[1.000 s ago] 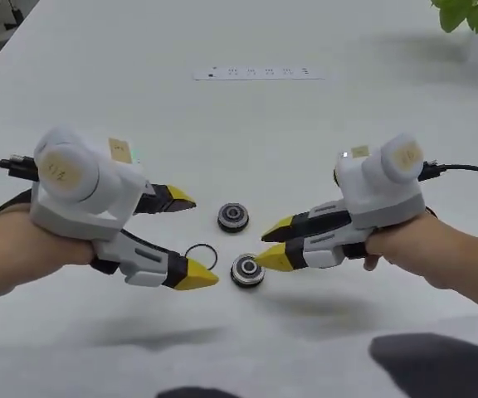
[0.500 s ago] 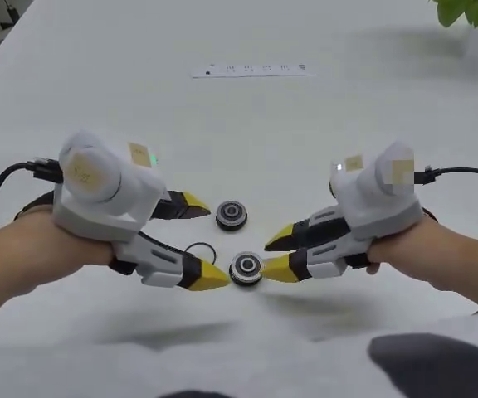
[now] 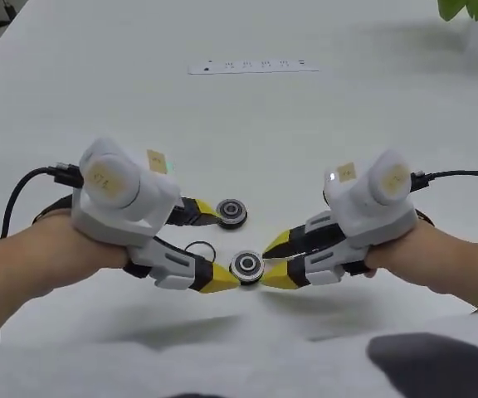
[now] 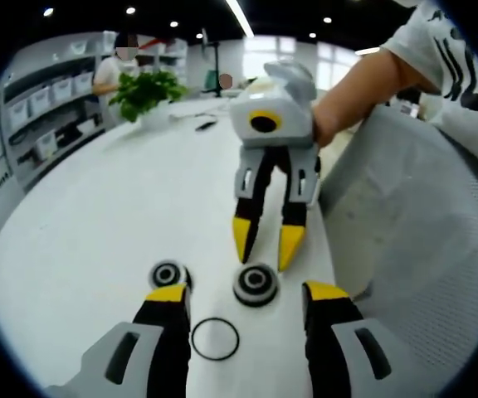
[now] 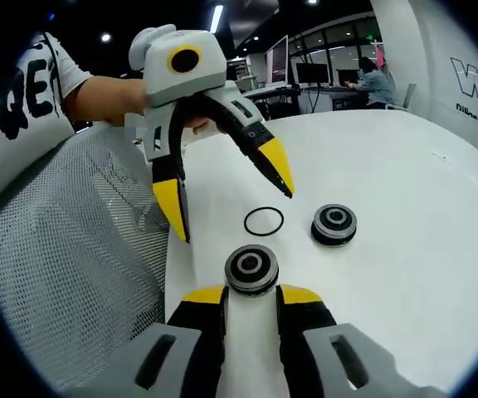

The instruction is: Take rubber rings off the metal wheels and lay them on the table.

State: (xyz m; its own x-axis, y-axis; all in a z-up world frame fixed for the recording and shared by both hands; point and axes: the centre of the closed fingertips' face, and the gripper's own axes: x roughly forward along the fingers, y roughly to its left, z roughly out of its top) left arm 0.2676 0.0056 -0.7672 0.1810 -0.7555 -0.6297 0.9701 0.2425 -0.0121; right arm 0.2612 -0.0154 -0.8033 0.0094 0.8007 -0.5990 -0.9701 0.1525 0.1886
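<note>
White desk [image 3: 347, 99]: the barely parted right tool [image 3: 274, 261] should clamp the near wheel [image 3: 246, 266] squarely while the wide-open left tool [image 3: 222, 246] peels off its rubber.

White power strip [image 3: 253, 66] lying flat at the far side; green plant [image 3: 470, 10] leaves at the far right corner. Grey mesh panel [image 5: 73, 274] close by. Shelves of white bins [image 4: 52, 133] along the wall.

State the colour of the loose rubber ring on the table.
The thin round rubber ring is black; clearest in left gripper view.
</note>
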